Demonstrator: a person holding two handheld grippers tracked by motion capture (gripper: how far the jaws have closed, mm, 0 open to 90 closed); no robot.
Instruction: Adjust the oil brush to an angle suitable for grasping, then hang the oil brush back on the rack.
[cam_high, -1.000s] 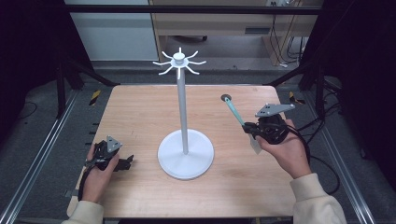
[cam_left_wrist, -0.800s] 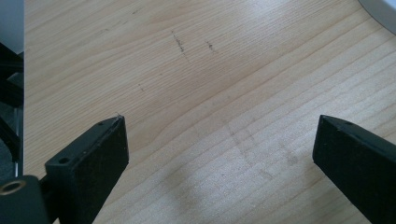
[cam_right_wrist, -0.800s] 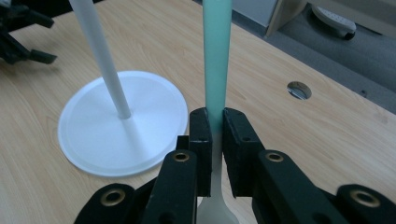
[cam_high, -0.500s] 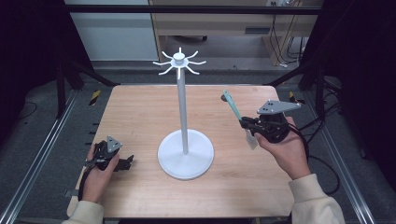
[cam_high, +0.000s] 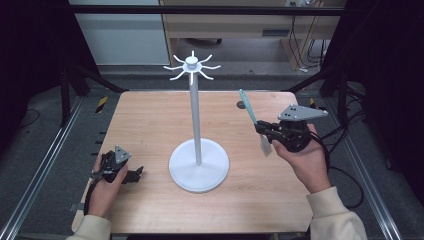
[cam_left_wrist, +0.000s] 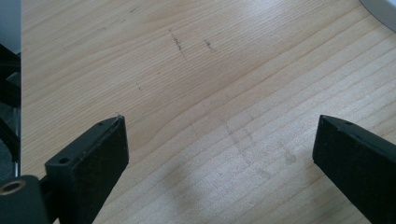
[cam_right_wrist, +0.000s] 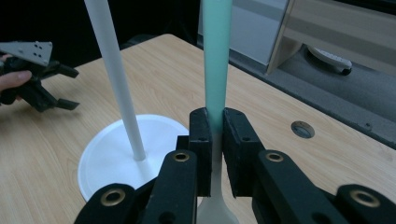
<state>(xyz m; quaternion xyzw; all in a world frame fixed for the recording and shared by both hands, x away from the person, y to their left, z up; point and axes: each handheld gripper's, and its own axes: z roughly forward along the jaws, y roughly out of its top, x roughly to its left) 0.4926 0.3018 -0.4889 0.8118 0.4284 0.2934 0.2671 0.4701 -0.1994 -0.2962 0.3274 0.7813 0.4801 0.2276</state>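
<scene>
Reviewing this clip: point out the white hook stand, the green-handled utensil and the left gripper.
white hook stand (cam_high: 199, 170), high view, on its round base.
green-handled utensil (cam_right_wrist: 216, 56), right gripper view, on its green handle.
left gripper (cam_left_wrist: 219, 154), left gripper view, midway between its open jaws.

Utensil tips upright in the right gripper

The right gripper (cam_high: 264, 131), clamped on the green-handled utensil (cam_high: 248, 107), is now turned so the handle stands steeper than a second ago (its top end nearer the tabletop's far edge), the pale working end (cam_high: 265, 146) hanging below the jaws.
</scene>
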